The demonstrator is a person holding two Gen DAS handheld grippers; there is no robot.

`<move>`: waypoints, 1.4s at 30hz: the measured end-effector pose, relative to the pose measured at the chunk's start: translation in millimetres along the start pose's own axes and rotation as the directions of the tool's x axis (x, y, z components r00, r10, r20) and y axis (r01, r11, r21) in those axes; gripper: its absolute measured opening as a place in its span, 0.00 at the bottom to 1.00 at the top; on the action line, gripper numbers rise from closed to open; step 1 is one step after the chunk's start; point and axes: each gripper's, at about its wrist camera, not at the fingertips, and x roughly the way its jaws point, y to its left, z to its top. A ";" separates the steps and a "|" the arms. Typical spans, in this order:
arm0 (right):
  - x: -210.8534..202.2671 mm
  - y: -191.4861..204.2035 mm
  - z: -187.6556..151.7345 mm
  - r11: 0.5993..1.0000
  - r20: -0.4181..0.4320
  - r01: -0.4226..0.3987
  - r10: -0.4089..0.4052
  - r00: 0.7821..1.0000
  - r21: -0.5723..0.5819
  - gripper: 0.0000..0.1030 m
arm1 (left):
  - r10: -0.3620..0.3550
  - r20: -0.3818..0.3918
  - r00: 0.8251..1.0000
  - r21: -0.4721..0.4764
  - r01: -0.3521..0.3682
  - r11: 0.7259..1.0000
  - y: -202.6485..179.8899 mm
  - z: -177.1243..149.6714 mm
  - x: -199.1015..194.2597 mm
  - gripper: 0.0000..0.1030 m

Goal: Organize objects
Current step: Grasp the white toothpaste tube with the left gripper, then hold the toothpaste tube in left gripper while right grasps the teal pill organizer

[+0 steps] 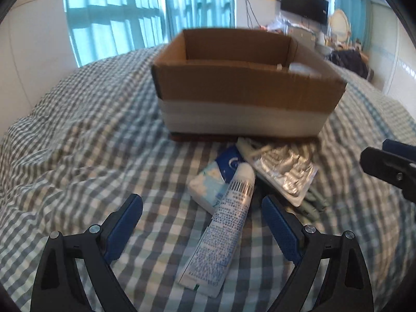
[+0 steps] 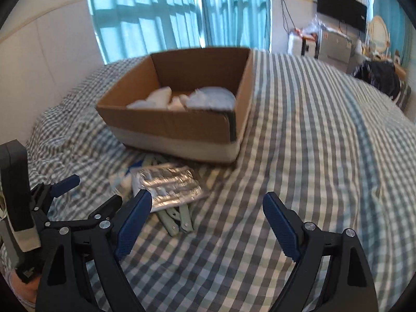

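Observation:
An open cardboard box [image 1: 247, 88] stands on the checked bed; the right wrist view shows the box [image 2: 176, 127] with white items [image 2: 208, 98] inside. In front of it lie a white tube [image 1: 221, 223], a blue-white packet [image 1: 210, 182], a silver blister pack [image 1: 283, 171] and pale green clips [image 1: 314, 202]. My left gripper [image 1: 202, 202] is open, its fingers either side of the tube. My right gripper [image 2: 208, 202] is open and empty over bare bedding, just right of the blister pack [image 2: 171, 184] and clips [image 2: 179, 221]. The left gripper also shows in the right wrist view [image 2: 85, 195].
The checked quilt [image 2: 312, 156] covers the bed, rumpled at the left. Teal curtains [image 1: 145, 10] hang behind. A wall TV [image 2: 340, 7], a mirror and cluttered furniture [image 2: 335, 44] stand at the far right. My right gripper's tip shows at the left wrist view's right edge [image 1: 390, 166].

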 end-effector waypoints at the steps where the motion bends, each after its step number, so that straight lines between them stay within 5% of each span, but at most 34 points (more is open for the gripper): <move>1: 1.8 -1.1 -0.9 1.000 -0.004 0.003 -0.003 1.000 0.004 0.85 | -0.020 -0.015 1.000 -0.005 0.020 1.000 1.3 -0.6 5.6 0.92; 4: 4.6 -4.1 -1.3 1.000 -0.013 0.003 -0.003 1.000 0.018 0.85 | -0.094 -0.068 0.993 -0.025 0.093 0.995 6.1 -3.5 19.2 0.70; 6: 6.7 -3.1 -1.4 1.000 -0.016 0.007 -0.007 1.000 0.021 0.85 | -0.128 -0.106 0.986 -0.030 0.125 0.992 9.3 -7.2 26.2 0.44; 10: 8.7 1.5 -4.2 0.999 -0.007 0.034 -0.034 0.999 0.017 0.85 | -0.166 -0.109 0.980 0.000 0.168 0.986 10.6 -9.6 19.5 0.27; 18: 0.0 14.1 -10.1 0.998 0.035 0.062 -0.063 0.997 0.027 0.85 | -0.180 -0.060 0.982 -0.021 0.179 0.984 38.1 -5.7 -12.6 0.26; 26: 3.4 48.0 -19.0 0.998 0.027 0.053 -0.052 0.998 -0.016 0.85 | -0.118 -0.004 0.993 -0.042 0.118 0.992 71.2 2.3 -25.1 0.26; 37: 63.3 96.5 2.5 0.988 -0.040 0.077 -0.082 0.996 -0.133 0.85 | -0.146 -0.014 0.989 -0.111 0.144 0.983 98.7 -5.7 -13.0 0.26; 38: 68.1 97.3 3.7 0.989 -0.051 0.073 -0.080 0.995 -0.131 0.84 | -0.148 -0.016 0.989 -0.115 0.145 0.983 100.2 -5.6 -11.8 0.26; 42: 76.6 98.2 2.6 0.985 -0.074 0.087 -0.099 0.992 -0.152 0.51 | -0.151 -0.029 0.988 -0.122 0.147 0.982 103.5 -7.3 -6.1 0.26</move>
